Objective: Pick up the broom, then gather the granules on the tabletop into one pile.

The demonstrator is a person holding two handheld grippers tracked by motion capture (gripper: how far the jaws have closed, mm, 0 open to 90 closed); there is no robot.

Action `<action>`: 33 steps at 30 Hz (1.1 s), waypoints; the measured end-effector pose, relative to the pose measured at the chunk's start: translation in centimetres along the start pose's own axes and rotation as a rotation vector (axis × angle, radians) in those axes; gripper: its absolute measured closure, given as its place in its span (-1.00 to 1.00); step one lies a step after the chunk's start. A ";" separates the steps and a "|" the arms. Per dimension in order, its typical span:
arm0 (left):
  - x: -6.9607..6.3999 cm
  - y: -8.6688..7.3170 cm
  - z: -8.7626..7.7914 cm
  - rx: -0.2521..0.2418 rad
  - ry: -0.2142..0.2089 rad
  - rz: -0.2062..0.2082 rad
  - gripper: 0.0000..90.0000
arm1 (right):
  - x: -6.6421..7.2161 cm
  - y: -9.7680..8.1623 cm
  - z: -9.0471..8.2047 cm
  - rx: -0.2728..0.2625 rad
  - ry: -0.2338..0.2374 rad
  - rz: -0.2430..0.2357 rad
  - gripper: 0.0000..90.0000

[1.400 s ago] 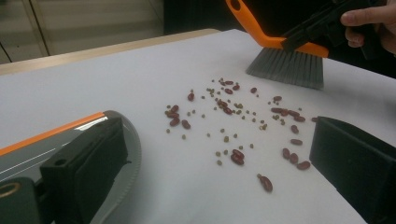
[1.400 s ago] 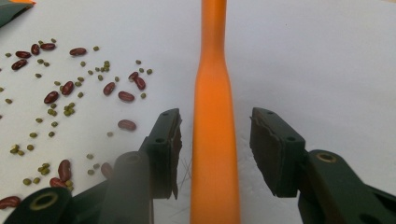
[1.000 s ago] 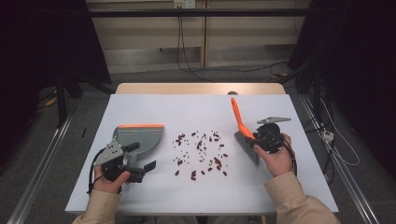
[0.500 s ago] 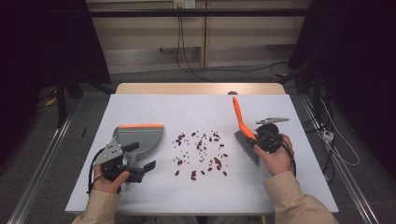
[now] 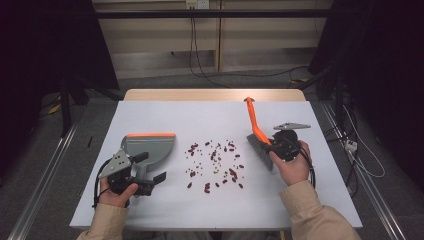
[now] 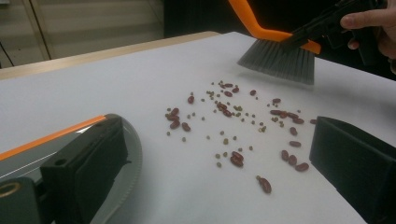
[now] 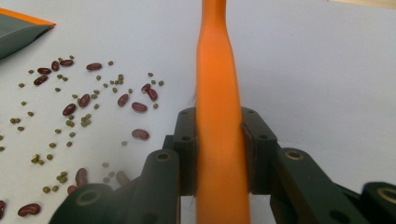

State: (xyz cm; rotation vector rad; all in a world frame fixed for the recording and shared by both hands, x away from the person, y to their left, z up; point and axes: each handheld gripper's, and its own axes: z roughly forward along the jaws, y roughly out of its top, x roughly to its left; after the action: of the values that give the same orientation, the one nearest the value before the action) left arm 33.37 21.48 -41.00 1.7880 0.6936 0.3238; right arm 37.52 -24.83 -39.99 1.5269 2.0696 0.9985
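Work in hand: sweeping scattered beans (image 5: pixel 216 162) toward a dustpan (image 5: pixel 148 150) with a brush (image 5: pixel 258 137).

Right gripper (image 7: pixel 218 140): jaws just closed, now clamped on the orange brush handle, pads pressed to both its sides; bristle head (image 6: pixel 279 59) lifted a little off the sheet and tilted, just right of the beans.

Left gripper (image 5: pixel 131 175): jaws standing wide (nothing pinched), one jaw over the dustpan's rear part, the other out over bare sheet near the closest beans; dustpan not gripped as far as visible.

Dustpan: grey, orange strip along its far edge, flat on the white sheet (image 5: pixel 210 117) left of the spill, well apart from the brush.

Beans: dark red kidney-shaped ones mixed with many small green ones, spread loosely in the middle of the sheet between pan and brush; none in the pan.

Risk, loose pan: likely to slide away under the first push of beans, since no jaw holds it down.

Risk, handle grip: smooth, tapering handle held well above the bristles; possible twisting or slipping between the pads once the bristles drag.

Risk, stroke: too fast a sweep apt to flick round beans past the pan or off the near edge (small green ones roll easily).

Risk, bristle height: head kept raised would skim over the small ones and leave them behind.
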 end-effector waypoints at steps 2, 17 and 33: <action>0.0 0.0 0.0 0.003 0.001 0.000 -0.91 | 0.0 0.2 0.2 -0.009 0.002 -0.008 0.59; 0.3 -0.2 -0.2 0.003 0.008 -0.004 -0.91 | 0.1 1.4 1.7 -0.049 0.018 -0.008 0.59; 0.5 -0.4 -0.4 -0.001 0.015 -0.011 -0.91 | 1.1 3.6 4.1 -0.059 -0.005 -0.131 0.59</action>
State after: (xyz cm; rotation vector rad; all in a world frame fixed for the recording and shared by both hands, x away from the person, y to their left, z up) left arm 33.44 22.19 -41.28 1.7818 0.7142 0.3305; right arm 42.29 -21.91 -40.03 1.3446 2.0877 0.9957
